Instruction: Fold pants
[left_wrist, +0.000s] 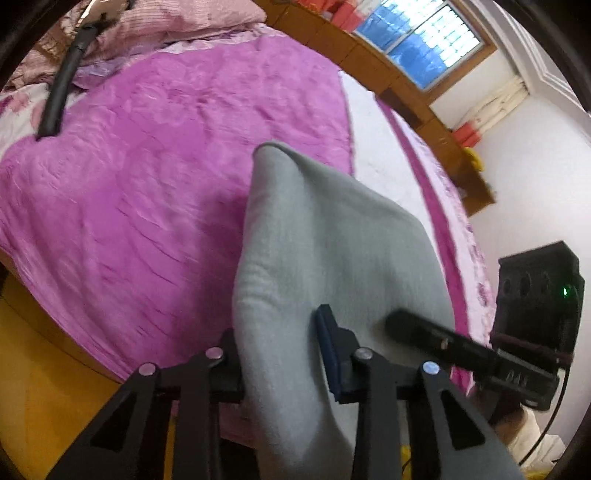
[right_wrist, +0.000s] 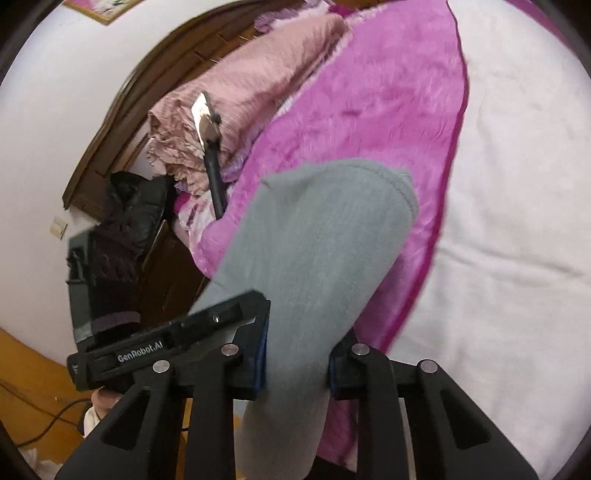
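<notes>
**Operator:** Between my left claw (left_wrist: 284, 354)'s pads sits a thick fold of the grey pants (left_wrist: 325, 240); the jaws stand narrowed to the cloth, and the fabric bulges out on both sides of them. My right claw (right_wrist: 297, 352) has the same garment pinched the same way, its blue pads (right_wrist: 260, 354) pressed into the grey knit.

**Spotter:** So both have hold. Where does the rest of the garment lie?

**Operator:** It runs forward from each claw and hangs clear above the magenta blanket (left_wrist: 147, 184) on the bed; one rounded hem end (right_wrist: 402, 188) shows past the right claw. Below the claws the cloth trails out of frame, so I cannot tell how much still rests on anything.

**Spotter:** How would you carry the fold through?

**Operator:** I judge it best to keep both claws level with each other and the cloth taut between them, then lay the far end down first on the blanket so the edges meet squarely. Letting one side sag would skew the crease, and a thick bunch like this could slip if I ease the squeeze early.

**Spotter:** Any writing?

**Operator:** From the right camera, white lettering (right_wrist: 139, 356) on the left claw's black body reads "GenRobot.AI"; nothing else is legible
</notes>
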